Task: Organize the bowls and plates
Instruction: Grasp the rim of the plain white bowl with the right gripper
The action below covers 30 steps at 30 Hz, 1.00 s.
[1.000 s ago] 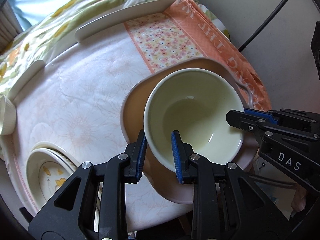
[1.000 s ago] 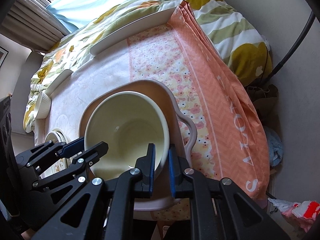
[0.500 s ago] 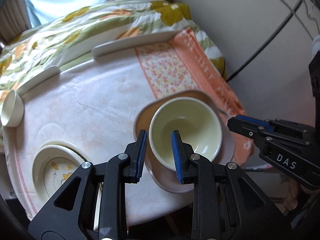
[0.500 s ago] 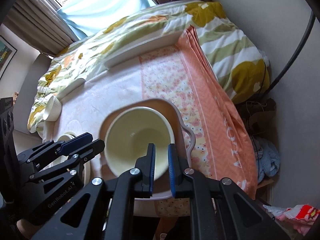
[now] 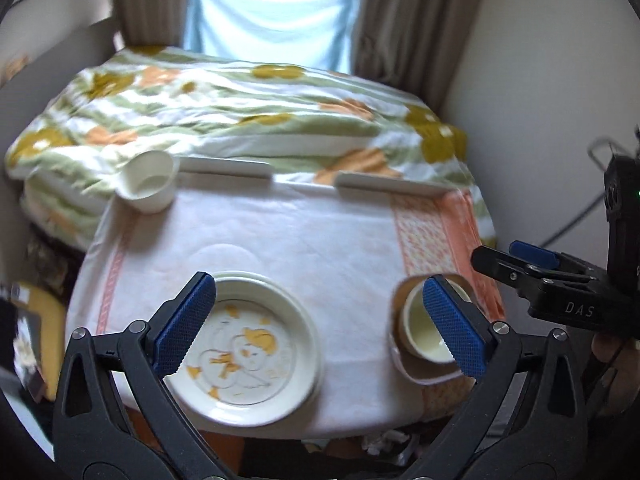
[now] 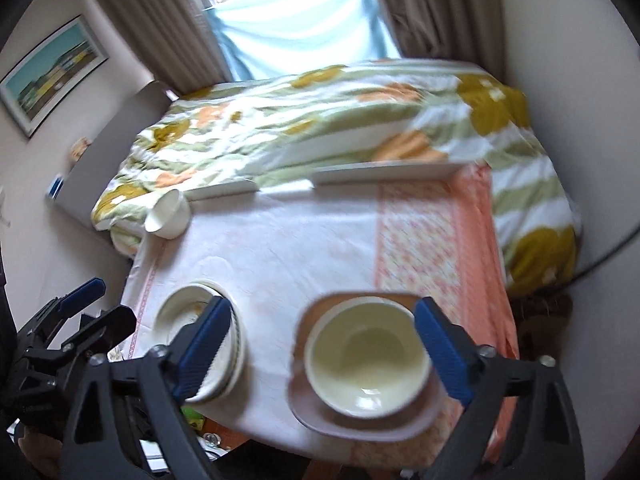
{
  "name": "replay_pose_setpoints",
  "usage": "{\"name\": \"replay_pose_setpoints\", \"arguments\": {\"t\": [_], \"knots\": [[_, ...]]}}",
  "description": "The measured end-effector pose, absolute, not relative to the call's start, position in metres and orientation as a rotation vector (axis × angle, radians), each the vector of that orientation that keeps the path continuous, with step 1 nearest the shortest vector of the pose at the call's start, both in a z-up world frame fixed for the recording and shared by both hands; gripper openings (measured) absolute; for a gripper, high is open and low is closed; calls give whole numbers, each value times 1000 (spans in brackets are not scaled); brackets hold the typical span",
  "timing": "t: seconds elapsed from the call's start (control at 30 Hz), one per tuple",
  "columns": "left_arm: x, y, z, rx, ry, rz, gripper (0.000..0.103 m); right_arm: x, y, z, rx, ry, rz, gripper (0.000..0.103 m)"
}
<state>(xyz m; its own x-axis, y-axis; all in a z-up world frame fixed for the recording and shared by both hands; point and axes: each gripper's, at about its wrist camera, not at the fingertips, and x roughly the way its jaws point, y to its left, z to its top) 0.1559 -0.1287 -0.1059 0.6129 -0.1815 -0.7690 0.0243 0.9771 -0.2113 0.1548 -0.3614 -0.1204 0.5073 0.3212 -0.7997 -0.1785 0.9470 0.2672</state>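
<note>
A pale cream bowl, glossy and empty inside, sits upright in a pinkish-tan plate with rounded corners at the near right corner of the tabletop, which is covered by a white cloth with an orange flowered band along its right edge. At the near left corner lies a stack of round white plates; the top one carries an orange and white cartoon drawing and holds nothing else. A small white cup stands tilted at the far left corner, touching the flowered bedding beyond the far edge, and it too looks empty. Two long white dishes lie along the far edge. The left tool is spread wide with nothing between its blue pads, above the near edge between the stack and the bowl. The right tool is likewise released, its pads standing on either side of the bowl without touching it. The left wrist view shows the drawing on the top plate plainly, with the bowl half hidden behind a pad; the right wrist view shows the whole bowl and a framed picture on the left wall, with the stack partly covered.
</note>
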Motion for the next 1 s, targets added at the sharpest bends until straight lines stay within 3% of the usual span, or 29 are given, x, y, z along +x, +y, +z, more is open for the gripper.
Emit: {"name": "replay_pose_setpoints", "arguments": {"t": [0.27, 0.6, 0.87, 1.0], "knots": [[176, 12, -105, -513, 865, 75, 103, 206, -258, -79, 22, 869, 506, 93], [252, 124, -177, -786, 968, 114, 102, 320, -125, -119, -31, 1079, 622, 93], [320, 149, -256, -848, 1120, 67, 82, 387, -51, -204, -50, 1282, 605, 93], [342, 157, -283, -862, 1158, 61, 65, 405, -37, -239, -29, 1359, 606, 74]]}}
